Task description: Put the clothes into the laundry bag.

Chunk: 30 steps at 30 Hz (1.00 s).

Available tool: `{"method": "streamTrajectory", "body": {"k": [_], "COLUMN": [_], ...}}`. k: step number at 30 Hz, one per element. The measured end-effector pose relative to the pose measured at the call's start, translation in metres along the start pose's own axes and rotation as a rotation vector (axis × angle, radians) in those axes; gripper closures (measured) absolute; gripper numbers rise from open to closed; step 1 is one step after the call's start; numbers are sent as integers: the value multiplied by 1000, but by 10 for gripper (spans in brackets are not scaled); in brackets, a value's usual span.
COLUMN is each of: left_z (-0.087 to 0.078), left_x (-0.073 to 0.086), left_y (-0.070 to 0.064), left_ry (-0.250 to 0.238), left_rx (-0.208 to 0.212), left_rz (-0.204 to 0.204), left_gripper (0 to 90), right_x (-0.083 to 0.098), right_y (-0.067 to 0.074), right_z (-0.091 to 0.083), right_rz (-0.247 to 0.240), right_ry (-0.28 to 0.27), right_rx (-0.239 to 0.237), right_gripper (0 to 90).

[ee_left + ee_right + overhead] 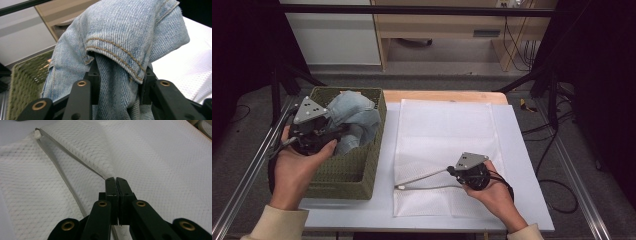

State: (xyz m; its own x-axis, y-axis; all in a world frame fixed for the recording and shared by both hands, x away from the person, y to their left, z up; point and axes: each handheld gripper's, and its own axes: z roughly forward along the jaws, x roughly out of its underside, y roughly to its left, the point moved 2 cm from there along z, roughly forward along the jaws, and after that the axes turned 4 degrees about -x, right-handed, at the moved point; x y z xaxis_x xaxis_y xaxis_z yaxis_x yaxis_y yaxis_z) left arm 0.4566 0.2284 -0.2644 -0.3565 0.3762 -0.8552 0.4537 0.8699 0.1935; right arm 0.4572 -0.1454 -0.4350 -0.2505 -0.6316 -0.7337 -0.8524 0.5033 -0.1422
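A pale blue pair of jeans [356, 116] bulges out of the green woven basket [347, 175] at the table's left. My left gripper [337, 131] is shut on a bunched fold of the jeans [120, 50], which drapes over both jaws. A white mesh laundry bag [447, 130] lies flat on the table's middle. My right gripper [451, 170] is shut on the upper edge of the mesh bag [155, 162] beside its zipper [62, 177], lifting that edge so the mouth gapes. The white zipper end [37, 133] lies at the bag's far corner.
The white table [522, 165] has a bare strip to the right of the bag and along the front. Metal rails [572, 175] run along both sides. A wooden desk [447, 25] and cables [517, 45] stand behind the table.
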Motion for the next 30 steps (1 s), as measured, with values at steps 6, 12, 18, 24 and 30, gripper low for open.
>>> {"method": "streamTrajectory", "body": {"k": [6, 12, 18, 24, 30], "left_z": [6, 9, 15, 15, 19], "left_x": [-2, -7, -10, -11, -13], "left_y": [-10, -22, -31, -42, -51], "left_ry": [11, -5, -5, -15, -17], "left_rx": [14, 34, 47, 61, 80], "left_rz": [5, 16, 22, 33, 48], "left_gripper": [640, 640, 639, 639, 639], "right_x": [-3, -4, -5, -5, -6], "right_y": [-3, -3, -1, -1, -1], "right_z": [-2, -4, -4, -7, -8], "right_rz": [5, 2, -18, -15, -13], "right_ry": [5, -15, -20, -19, -27], "right_rx": [-12, -19, -49, -49, -58], "right_gripper": [891, 891, 890, 890, 890]}}
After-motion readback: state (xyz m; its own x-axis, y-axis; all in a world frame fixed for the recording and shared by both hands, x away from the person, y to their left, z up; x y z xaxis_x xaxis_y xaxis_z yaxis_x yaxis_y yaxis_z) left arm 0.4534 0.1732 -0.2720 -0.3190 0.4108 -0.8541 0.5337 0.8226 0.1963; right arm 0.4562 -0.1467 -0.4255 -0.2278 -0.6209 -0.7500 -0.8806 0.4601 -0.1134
